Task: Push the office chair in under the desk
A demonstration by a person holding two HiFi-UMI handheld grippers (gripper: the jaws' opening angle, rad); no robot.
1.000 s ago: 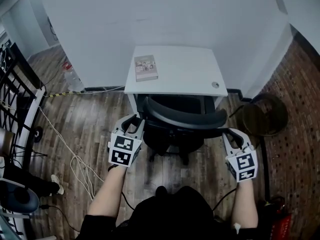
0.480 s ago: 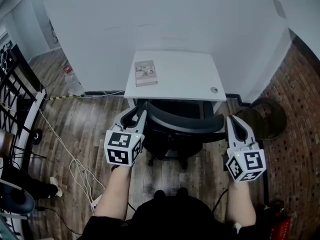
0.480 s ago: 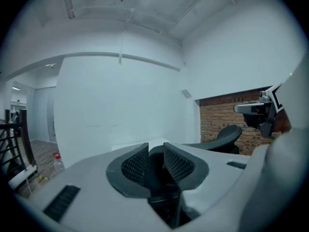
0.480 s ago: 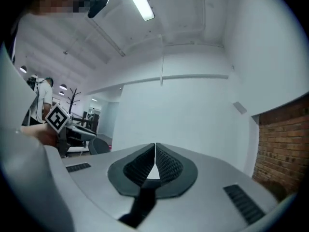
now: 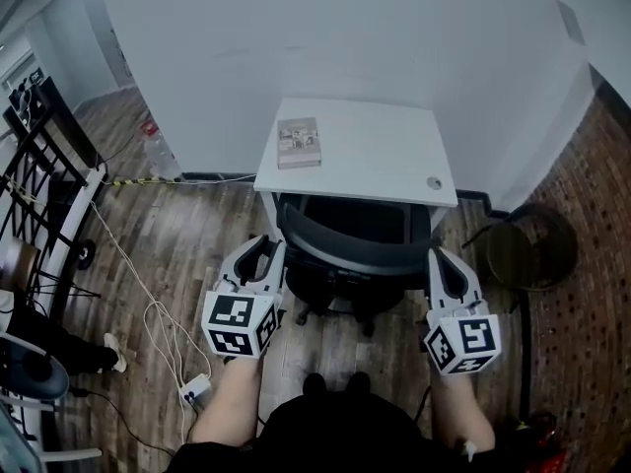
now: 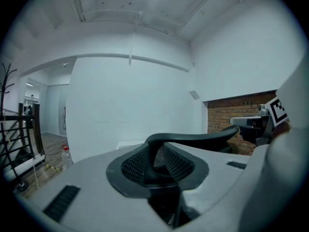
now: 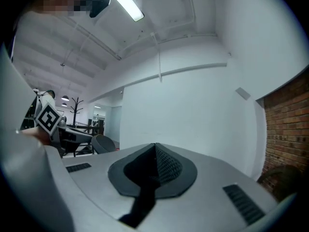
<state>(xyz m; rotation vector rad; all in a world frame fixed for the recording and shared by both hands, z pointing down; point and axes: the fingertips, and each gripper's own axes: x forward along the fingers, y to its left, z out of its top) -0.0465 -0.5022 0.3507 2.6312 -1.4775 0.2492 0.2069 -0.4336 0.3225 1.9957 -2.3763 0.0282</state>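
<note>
As seen from the head view, the office chair (image 5: pixel 347 289) is set with its seat partly tucked beneath the white table (image 5: pixel 380 146), while its curved black backrest (image 5: pixel 347 249) is left just in front of the table's near edge. The left hand-held gripper (image 5: pixel 268 245) is placed at the backrest's left end. In the left gripper view its jaws are seen apart with the end of the rim lodged between the pads, so that the rim is grasped. The right hand-held gripper (image 5: pixel 437 255) is held beside the backrest's right end. In the right gripper view its jaws are clenched together, with nothing between them. On the table, a book (image 5: pixel 299 142) is laid near the far left corner and a small round object (image 5: pixel 434 182) near the right edge. A plastic bottle (image 5: pixel 160 152) is stood on the wooden floor (image 5: pixel 197 235) by the wall, left of the table, and white cables (image 5: pixel 138 299) are trailed across the boards.
</note>
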